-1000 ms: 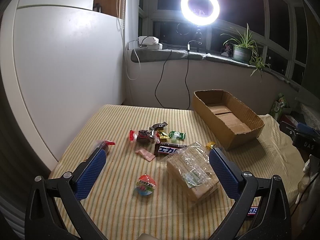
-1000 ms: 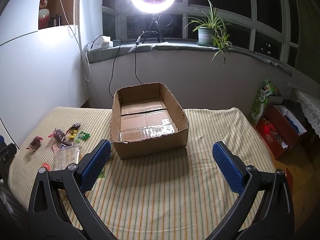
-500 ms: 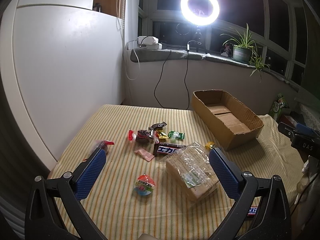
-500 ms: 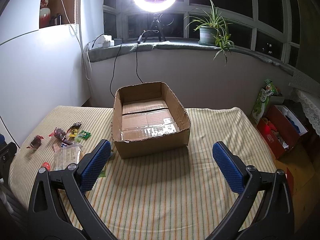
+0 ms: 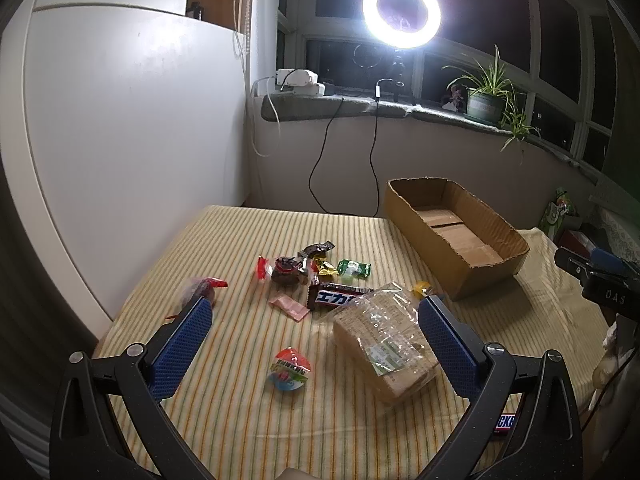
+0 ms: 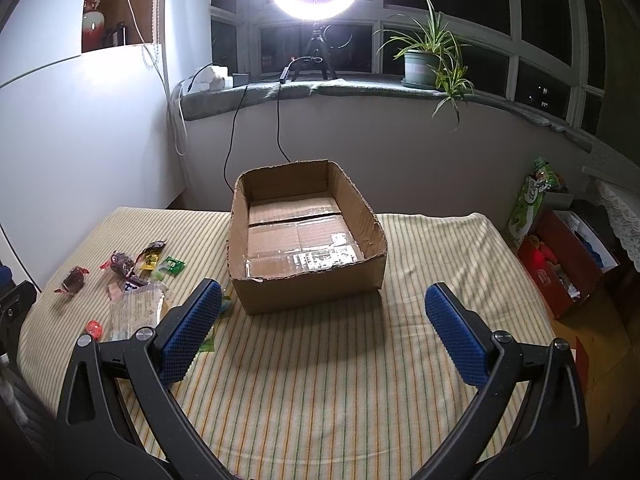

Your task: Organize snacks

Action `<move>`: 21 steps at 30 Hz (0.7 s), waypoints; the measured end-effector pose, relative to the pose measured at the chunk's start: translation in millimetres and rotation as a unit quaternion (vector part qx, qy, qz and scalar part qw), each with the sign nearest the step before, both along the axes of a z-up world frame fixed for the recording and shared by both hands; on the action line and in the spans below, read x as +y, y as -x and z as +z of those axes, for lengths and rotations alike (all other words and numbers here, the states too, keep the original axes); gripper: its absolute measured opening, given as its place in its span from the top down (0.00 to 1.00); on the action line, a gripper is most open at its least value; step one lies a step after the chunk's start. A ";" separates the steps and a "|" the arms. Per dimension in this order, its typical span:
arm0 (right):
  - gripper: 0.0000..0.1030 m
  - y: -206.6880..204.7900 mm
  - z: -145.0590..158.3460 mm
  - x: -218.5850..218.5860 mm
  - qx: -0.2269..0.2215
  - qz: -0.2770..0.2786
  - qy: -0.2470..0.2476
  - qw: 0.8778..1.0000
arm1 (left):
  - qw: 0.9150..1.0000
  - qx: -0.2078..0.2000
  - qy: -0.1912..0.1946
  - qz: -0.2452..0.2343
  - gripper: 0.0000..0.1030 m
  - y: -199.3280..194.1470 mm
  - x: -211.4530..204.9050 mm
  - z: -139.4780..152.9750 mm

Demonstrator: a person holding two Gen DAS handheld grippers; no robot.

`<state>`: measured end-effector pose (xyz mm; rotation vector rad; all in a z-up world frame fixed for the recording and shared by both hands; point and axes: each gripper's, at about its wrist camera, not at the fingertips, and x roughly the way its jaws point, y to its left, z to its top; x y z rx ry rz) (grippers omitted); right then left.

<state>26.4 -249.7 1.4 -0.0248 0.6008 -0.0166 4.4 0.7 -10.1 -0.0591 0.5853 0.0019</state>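
The left gripper [image 5: 314, 334] with blue bumpy pads is spread wide and holds nothing. It hangs above small wrapped snacks: a clear bag of brown bread [image 5: 386, 342], a round red and green candy [image 5: 289, 369] and a dark chocolate bar [image 5: 336, 298]. The right gripper [image 6: 320, 322] is wide too, just before the empty brown cardboard box [image 6: 306, 276] on the striped yellow cloth [image 6: 320, 392].

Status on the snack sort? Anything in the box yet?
Done: nothing. The cardboard box is empty.
In hand: nothing. The left gripper and right gripper are both open, above the striped cloth.
Left: everything. The bread pack, chocolate bar, round red candy and small wrapped sweets lie loose on the cloth.
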 end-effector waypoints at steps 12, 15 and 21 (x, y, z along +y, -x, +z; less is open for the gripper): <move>0.00 -8.7 -4.6 3.1 0.014 0.015 0.006 1.000 | 0.999 0.021 0.021 -0.010 0.01 -8.0 4.6 -11.6; 0.00 -12.6 -8.0 4.5 0.025 0.034 -0.007 0.999 | 0.998 0.036 0.039 -0.021 0.01 -12.3 5.5 -17.8; 0.00 -31.2 -26.1 6.8 0.090 0.119 -0.092 0.985 | 0.990 0.074 0.106 -0.050 0.03 -19.7 6.7 -34.2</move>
